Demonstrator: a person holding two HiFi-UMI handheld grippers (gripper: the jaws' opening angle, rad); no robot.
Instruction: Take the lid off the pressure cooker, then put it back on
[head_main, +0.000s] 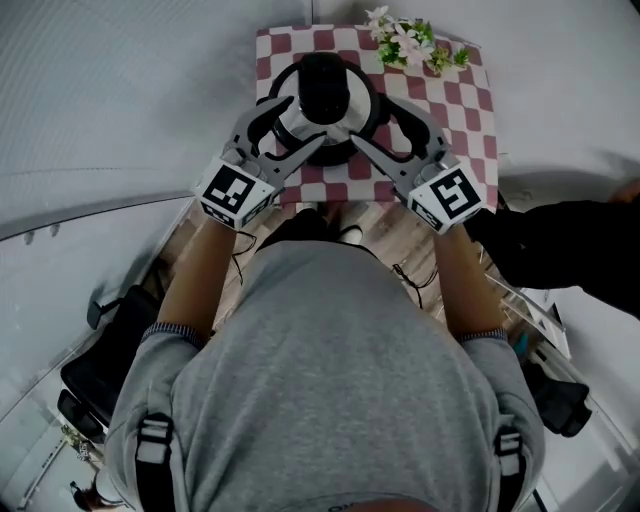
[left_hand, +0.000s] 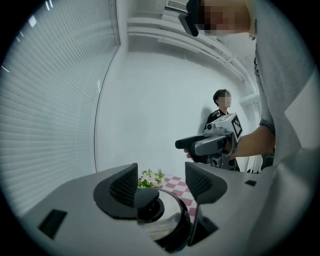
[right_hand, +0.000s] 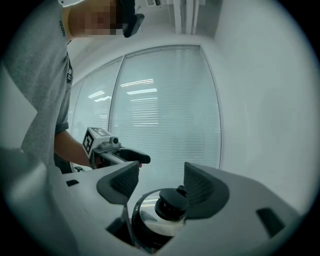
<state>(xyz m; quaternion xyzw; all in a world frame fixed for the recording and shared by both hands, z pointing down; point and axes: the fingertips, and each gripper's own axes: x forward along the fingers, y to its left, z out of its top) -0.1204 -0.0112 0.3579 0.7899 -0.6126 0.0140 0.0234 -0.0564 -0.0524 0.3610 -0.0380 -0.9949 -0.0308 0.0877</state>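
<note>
I am holding the left tool (left_hand: 161, 182) and right tool (right_hand: 161, 182) released and empty either side of the pressure cooker (head_main: 297, 122) on the checkered worktop (head_main: 470, 110), its lid (head_main: 325, 85) sitting on top, so I am judging all 2 steps undone.

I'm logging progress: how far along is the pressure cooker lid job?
Done: nothing visible; the shiny metal lid with black knob sits on the black pressure cooker. In hand: the left gripper and right gripper flank it, both open, holding nothing. Left: apparently lifting the lid off and refitting it.
</note>
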